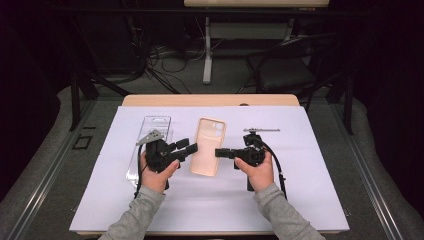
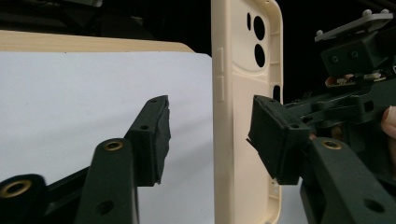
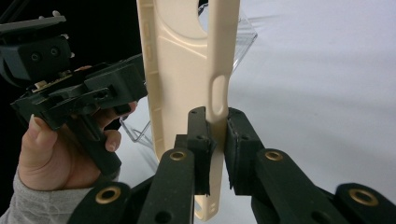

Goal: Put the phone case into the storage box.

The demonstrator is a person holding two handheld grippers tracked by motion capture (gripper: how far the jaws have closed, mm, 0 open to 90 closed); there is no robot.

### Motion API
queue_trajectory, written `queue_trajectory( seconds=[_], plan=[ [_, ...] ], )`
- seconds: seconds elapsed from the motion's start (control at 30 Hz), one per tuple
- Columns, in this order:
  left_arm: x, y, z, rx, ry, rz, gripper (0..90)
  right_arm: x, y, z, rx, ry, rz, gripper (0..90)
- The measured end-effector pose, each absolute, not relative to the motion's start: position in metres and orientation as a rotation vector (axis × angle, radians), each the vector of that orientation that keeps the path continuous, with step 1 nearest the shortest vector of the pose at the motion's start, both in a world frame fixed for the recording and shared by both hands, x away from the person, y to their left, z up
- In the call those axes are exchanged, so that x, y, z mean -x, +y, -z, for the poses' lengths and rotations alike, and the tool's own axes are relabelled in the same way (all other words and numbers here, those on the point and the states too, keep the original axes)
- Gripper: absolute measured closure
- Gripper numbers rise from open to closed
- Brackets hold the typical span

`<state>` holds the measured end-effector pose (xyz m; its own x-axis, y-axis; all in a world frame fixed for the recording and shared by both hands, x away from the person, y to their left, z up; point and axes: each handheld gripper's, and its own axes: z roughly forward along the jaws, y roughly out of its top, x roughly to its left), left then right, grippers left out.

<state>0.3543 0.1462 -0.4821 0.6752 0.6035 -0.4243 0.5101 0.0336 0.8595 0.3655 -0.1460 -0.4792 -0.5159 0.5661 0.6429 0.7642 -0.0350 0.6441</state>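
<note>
So the cream phone case (image 1: 208, 146) is the landmark here, sitting about mid-desk on the white sheet (image 1: 300, 190) that covers the wooden desk (image 1: 210, 100), camera cutouts at the far end. The right tool (image 1: 220, 153) comes in from the case's right side and is clamped on its right edge wall; in the right gripper view you can see both black pads pinching that thin rim (image 3: 215, 140) just below the little oval slot, one pad inside the case and one outside. The left tool (image 1: 191, 147) is on the opposite side of the case, at its left edge, and its jaws stand apart, no grip. In the left gripper view the case's side rail (image 2: 243, 116) with the button bumps runs up between the two pads, but there's a clear gap on the one side, and the other pad sits over the case's inner face, so I can't tell if that one touches. No earlier shot to compare, so that's just how it stands. Left of the case, past the left hand (image 1: 159, 175), there's a clear plastic package tray (image 1: 150, 135) lying flat, partly under the tool. Right of the case, beyond the right hand (image 1: 260, 172), a thin metal rod-like tool (image 1: 261, 130) lies on the sheet; too small to say what it is.
</note>
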Motion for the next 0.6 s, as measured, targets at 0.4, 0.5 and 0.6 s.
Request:
queue_trajectory(
  seconds=[0.4, 0.5, 0.6],
  plan=[
    [-0.355, 0.151, 0.471, -1.688, 0.899, -0.161, 39.5, -0.363, -0.145, 0.476, 1.436, -2.111, 1.592, 81.5],
    [-0.356, 0.154, 0.468, -1.696, 0.897, -0.164, 39.5, -0.363, -0.145, 0.476, 1.435, -2.112, 1.590, 81.5],
    [-0.358, 0.157, 0.465, -1.708, 0.897, -0.157, 39.6, -0.362, -0.143, 0.475, 1.436, -2.132, 1.588, 81.6]
  ],
)
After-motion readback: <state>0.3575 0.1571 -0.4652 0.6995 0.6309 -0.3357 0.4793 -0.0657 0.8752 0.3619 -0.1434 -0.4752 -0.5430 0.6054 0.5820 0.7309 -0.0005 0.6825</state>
